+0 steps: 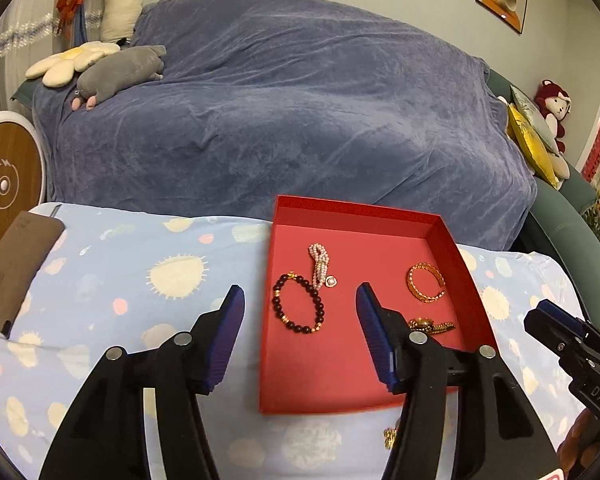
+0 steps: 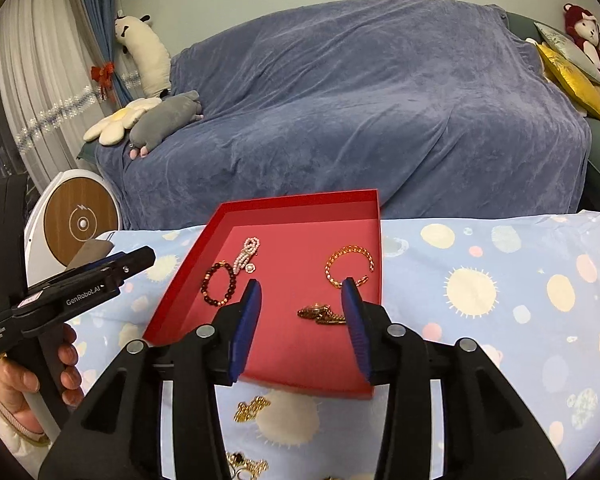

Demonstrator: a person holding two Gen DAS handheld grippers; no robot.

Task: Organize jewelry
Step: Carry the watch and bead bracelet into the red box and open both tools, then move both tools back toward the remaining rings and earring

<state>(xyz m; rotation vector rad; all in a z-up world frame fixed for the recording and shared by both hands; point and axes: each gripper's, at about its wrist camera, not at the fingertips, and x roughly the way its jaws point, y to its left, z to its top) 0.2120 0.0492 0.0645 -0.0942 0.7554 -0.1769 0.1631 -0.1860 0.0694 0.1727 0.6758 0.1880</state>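
A red tray (image 1: 364,392) (image 2: 300,372) lies on the patterned blue cloth. Inside it are a dark bead bracelet (image 1: 299,307) (image 2: 219,283), a pearl string with a pendant (image 1: 321,266) (image 2: 249,255), a gold bangle (image 1: 425,282) (image 2: 349,266) and a gold watch (image 1: 430,325) (image 2: 322,314). Loose gold pieces (image 2: 251,408) lie on the cloth in front of the tray. My left gripper (image 1: 300,300) stands open above the tray's left edge, holding nothing. My right gripper (image 2: 301,294) is open over the tray, just short of the watch, with nothing in it.
A sofa under a blue throw (image 1: 292,112) (image 2: 360,100) stands behind the table with plush toys and cushions. A brown pouch (image 1: 16,264) lies at the cloth's left edge. A round white and wood device (image 2: 80,220) stands at the left. A hand (image 2: 20,384) grips the left tool.
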